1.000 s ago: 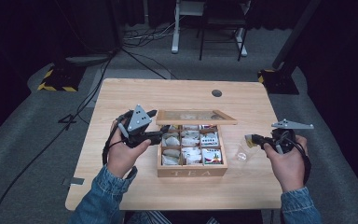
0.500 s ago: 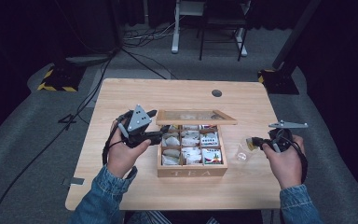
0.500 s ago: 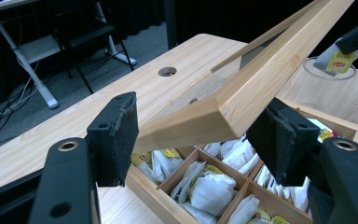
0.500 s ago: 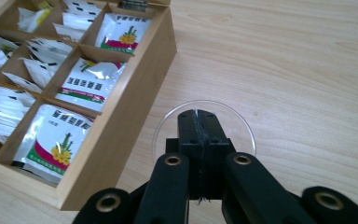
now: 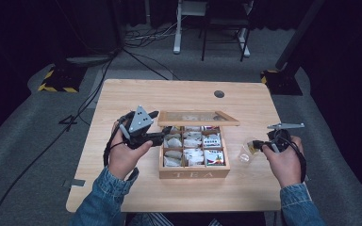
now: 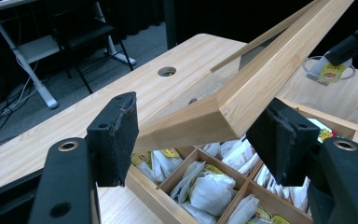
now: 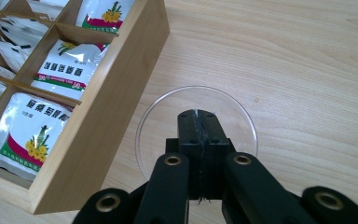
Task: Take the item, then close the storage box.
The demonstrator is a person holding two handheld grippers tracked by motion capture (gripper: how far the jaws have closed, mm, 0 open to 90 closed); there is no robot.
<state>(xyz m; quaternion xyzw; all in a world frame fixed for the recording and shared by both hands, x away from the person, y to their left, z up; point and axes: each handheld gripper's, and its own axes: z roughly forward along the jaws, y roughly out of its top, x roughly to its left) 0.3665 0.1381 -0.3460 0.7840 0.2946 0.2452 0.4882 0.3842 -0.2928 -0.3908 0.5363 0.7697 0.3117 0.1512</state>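
Wooden table point(image 5: 136, 96); left tongs point(image 6: 200, 140) clamp the tea-box lid point(image 6: 261, 74); right tongs point(image 7: 198, 135) pinch a teabag point(image 6: 332, 71) above the glass point(image 7: 242, 121).

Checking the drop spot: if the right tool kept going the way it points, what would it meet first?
Probably the clear glass cup just beneath the shut right tool, which apparently holds a tea bag; depth is uncertain.

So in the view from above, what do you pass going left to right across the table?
Left tool holding up the lid → wooden tea box with its tea bags → clear glass cup → right tool, shut, holding a tea bag over the cup.
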